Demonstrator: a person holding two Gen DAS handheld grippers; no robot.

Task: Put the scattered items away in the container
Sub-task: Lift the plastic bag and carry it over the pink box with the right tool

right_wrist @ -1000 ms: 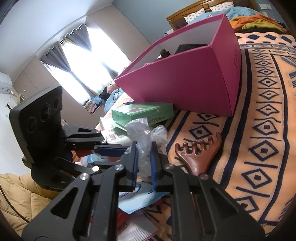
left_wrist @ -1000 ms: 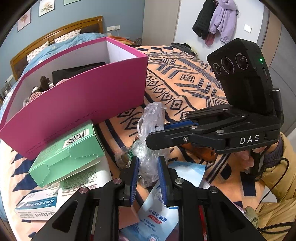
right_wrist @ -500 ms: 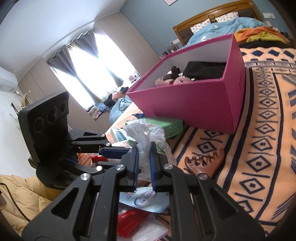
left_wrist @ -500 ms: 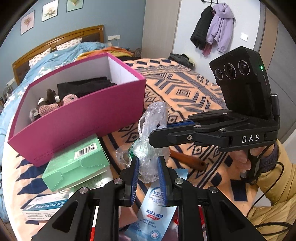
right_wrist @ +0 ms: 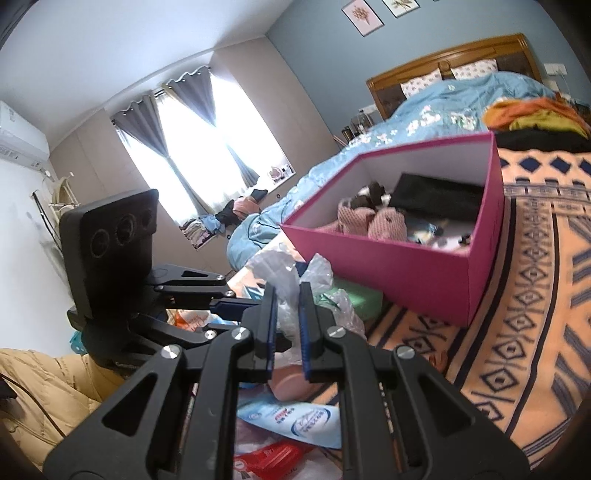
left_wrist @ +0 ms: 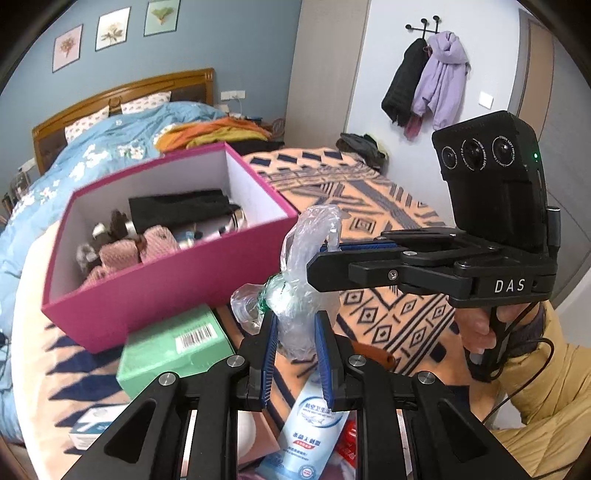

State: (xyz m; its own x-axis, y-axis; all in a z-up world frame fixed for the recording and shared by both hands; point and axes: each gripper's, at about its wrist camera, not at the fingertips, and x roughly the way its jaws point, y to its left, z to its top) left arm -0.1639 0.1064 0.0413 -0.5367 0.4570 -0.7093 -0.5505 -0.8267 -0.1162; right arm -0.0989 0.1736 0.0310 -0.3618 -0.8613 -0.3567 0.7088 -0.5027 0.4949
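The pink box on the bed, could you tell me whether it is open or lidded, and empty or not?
Open and partly filled. The pink box has no lid on it, and a black folded item and pink knitted pieces lie inside.

Blue walls with framed prints [left_wrist: 110,27], a wooden headboard [right_wrist: 447,61], a blue quilt [right_wrist: 443,107], grey curtains [right_wrist: 147,136] at bright windows [right_wrist: 236,147], coats [left_wrist: 424,85] on white wall hooks

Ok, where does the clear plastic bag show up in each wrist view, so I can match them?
Left wrist view: the clear plastic bag is at centre, pinched between the left tongs, its top caught by the right tongs.
Right wrist view: bag lower centre, between the right tongs.
Shared landmark: the pink box, left of the bag in one, right in the other.
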